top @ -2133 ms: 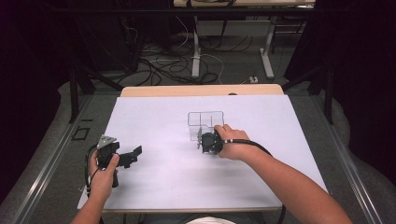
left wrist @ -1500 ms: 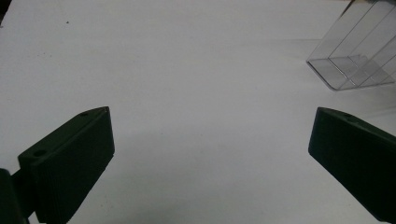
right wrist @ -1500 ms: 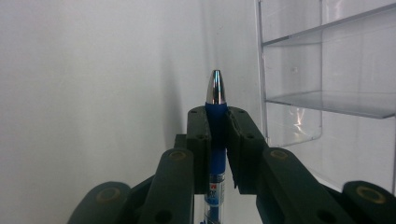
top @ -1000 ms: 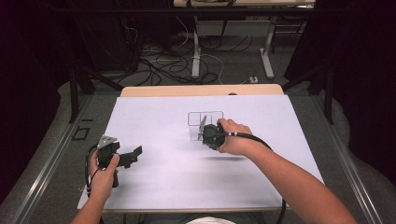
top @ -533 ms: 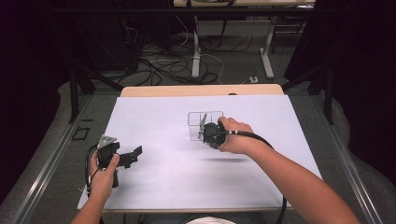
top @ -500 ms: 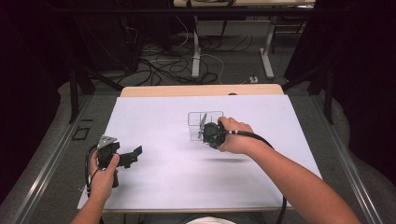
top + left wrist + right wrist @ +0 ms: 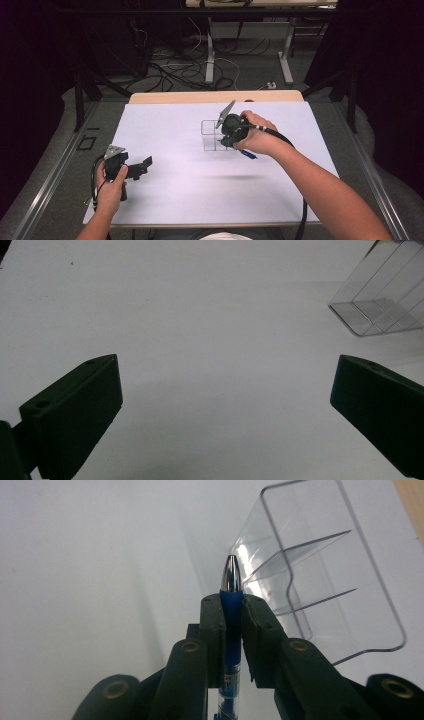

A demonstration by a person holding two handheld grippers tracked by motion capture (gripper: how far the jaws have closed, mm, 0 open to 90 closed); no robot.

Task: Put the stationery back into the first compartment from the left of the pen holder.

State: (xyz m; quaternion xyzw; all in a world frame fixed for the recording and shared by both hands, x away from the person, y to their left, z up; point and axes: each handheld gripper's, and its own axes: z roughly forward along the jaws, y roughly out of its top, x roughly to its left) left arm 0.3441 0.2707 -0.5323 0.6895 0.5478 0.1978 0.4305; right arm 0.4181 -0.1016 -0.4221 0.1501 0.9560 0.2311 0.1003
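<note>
My right gripper [image 7: 231,606] is shut on a blue pen [image 7: 230,582] whose silver tip pokes out past the jaws. In the high view this gripper [image 7: 227,137] hangs just above a clear plastic divided holder [image 7: 210,136], and the pen's blue rear end [image 7: 248,155] sticks out under the hand. The holder [image 7: 320,575] lies directly ahead of the pen tip, to its right. My left gripper [image 7: 142,167] rests low near the table's front left, open, with nothing between its fingers [image 7: 75,410]. The holder [image 7: 382,310] shows far off at the upper right of the left gripper view.
A white sheet [image 7: 200,195] covers the table, with a wooden strip [image 7: 215,96] along the far edge. Cables [image 7: 165,67] and table legs lie on the floor beyond. A black cable [image 7: 280,137] trails from the right gripper along the forearm.
The right hand has lifted upward with the pen and now sits higher over the clear holder. The left hand and its gripper have stayed where they were.
</note>
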